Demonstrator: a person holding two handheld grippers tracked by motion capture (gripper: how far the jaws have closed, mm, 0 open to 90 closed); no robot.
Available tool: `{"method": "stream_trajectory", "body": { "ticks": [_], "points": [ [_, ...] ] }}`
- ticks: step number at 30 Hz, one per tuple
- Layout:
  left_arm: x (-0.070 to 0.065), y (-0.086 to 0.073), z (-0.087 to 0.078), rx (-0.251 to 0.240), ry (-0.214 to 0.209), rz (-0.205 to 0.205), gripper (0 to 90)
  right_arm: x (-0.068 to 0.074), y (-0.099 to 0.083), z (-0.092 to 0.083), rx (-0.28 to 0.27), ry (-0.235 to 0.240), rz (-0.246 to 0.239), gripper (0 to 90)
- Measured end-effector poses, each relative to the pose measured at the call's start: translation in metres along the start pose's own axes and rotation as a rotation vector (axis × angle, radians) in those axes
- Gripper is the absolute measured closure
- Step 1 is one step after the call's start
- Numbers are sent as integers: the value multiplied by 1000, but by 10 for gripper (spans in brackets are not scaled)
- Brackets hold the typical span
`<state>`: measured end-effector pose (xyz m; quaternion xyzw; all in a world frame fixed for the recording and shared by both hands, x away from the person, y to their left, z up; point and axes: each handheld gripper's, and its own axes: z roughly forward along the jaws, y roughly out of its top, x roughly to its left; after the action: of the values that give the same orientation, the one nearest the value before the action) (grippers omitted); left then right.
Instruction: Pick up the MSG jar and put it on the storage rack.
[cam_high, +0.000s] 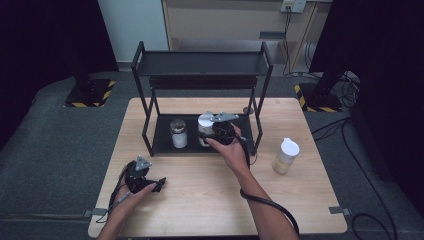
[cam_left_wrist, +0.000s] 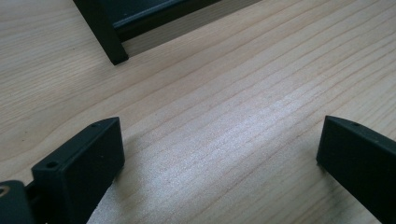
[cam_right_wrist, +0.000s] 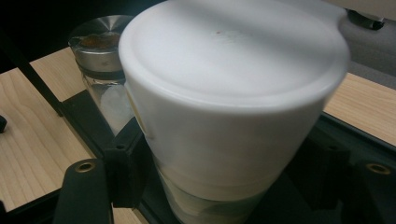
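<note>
While the right gripper (cam_high: 212, 135) stands closed on the white-lidded jar (cam_right_wrist: 233, 116), upright between its jaws on the rack's lower shelf (cam_high: 162, 142), the metal-capped jar (cam_high: 178, 133) stands just beside; left gripper (cam_high: 155, 185) rests wide open, empty, on the bench (cam_left_wrist: 224, 93).

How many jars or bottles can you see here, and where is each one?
3. A white-lidded jar sits on the rack's lower shelf, gripped by the right gripper; a metal-capped jar stands beside it; a white-capped bottle stands on the table, right of the rack.
</note>
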<state>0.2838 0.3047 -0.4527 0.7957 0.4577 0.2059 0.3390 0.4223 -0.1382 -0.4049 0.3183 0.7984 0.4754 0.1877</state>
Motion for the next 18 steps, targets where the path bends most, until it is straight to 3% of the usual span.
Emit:
{"method": "stream_trajectory", "body": {
  "ticks": [18],
  "points": [
    [0,0,0,0,1,1,0,2,3,10,10,9,-2,312]
  ]
}}
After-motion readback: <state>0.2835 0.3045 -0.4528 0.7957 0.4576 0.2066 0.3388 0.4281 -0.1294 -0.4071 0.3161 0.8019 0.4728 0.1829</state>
